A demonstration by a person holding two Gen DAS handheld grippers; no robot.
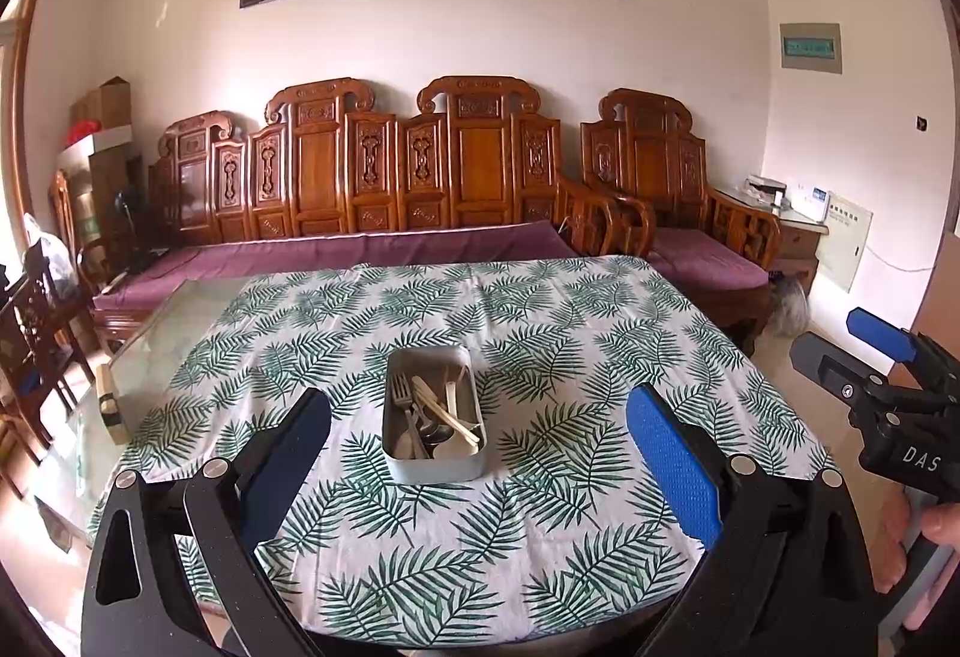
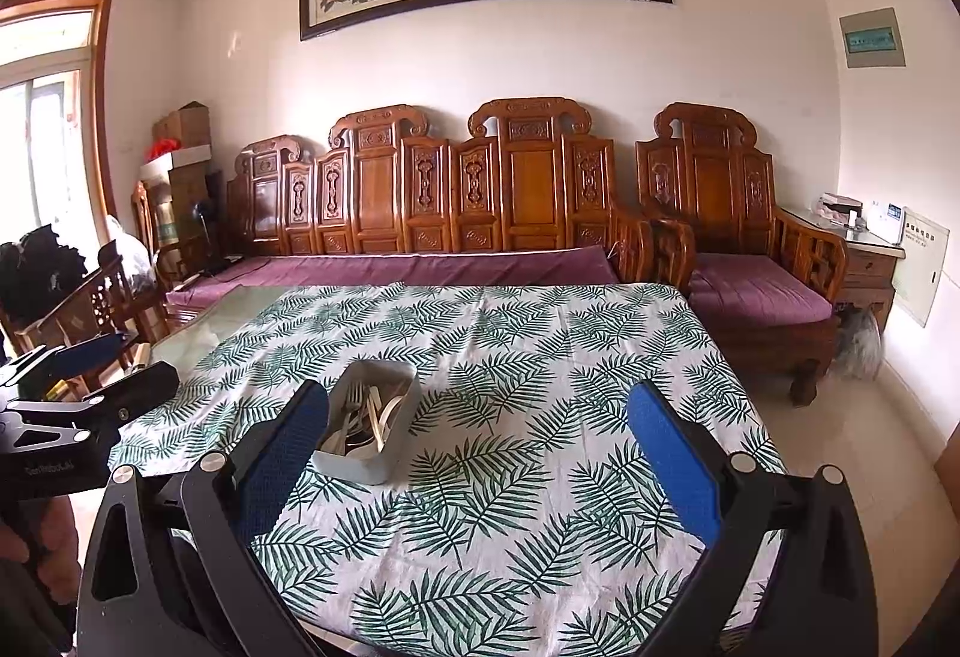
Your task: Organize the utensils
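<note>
A rectangular metal tin (image 1: 433, 468) stands on the leaf-print tablecloth (image 1: 540, 333). Inside lie a metal fork (image 1: 401, 394), pale wooden utensils (image 1: 447, 414) and a metal spoon (image 1: 435, 432). My left gripper (image 1: 478, 408) is open and empty, held above the table's near edge, with the tin between its fingers in view. My right gripper (image 2: 478, 408) is open and empty; the tin (image 2: 360, 465) sits by its left finger (image 2: 282, 453). The right gripper also shows in the left wrist view (image 1: 864, 351), and the left gripper in the right wrist view (image 2: 105, 363).
The cloth leaves a glass strip of table (image 1: 174, 321) bare at the left, with a small block (image 1: 111, 399) at its edge. A carved wooden sofa (image 1: 372, 177) with purple cushions stands behind, an armchair (image 1: 678, 189) at right, dark chairs (image 1: 30, 345) at left.
</note>
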